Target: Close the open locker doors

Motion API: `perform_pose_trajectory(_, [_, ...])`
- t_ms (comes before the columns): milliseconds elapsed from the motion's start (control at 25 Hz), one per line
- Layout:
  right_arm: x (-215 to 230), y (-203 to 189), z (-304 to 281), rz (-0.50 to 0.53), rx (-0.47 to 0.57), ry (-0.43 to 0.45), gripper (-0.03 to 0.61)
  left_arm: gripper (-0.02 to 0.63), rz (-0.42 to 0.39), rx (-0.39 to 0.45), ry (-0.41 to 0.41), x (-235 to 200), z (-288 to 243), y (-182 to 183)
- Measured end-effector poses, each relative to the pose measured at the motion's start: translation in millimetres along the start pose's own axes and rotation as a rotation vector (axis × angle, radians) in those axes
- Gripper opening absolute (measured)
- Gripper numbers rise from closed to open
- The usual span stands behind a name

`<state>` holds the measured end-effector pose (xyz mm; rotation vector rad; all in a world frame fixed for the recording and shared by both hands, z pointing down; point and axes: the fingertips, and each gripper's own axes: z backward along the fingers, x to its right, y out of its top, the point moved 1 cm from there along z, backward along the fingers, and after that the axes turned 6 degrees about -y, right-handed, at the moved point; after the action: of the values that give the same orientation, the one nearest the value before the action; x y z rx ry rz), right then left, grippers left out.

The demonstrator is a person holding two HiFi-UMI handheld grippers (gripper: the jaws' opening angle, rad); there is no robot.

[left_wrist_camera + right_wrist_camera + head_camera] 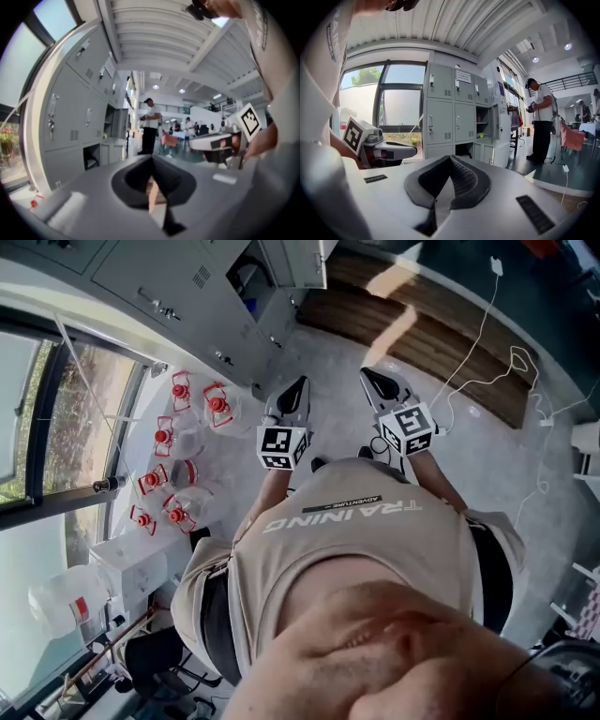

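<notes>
While lockers (483, 124) stand open, both left gripper (300, 383) and right gripper (367, 374) are closed.

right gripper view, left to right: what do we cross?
left gripper → closed grey lockers → open locker → standing person → white plug on the floor

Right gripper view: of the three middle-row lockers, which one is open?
The rightmost locker: its inside shows, with no door across the front. The two to its left sit behind closed grey doors with handles.
</notes>
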<state>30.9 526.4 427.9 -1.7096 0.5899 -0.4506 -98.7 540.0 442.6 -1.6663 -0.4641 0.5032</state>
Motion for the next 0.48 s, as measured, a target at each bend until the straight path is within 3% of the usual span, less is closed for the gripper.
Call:
perform_pose_trajectory(320, [-27.6,-18.3,-15.1,-0.033,-0.047,-0.013,0.014,0.0,0.077,-0.075,-0.031,-11.9,17.3,-40.4])
perform_pose_trajectory(480, [-27.1,-17.3,-16.9,-0.037,-0.029,-0.068,0.014,0.0,0.095,-0.051,-0.053,-23.0,11.7,-38.4])
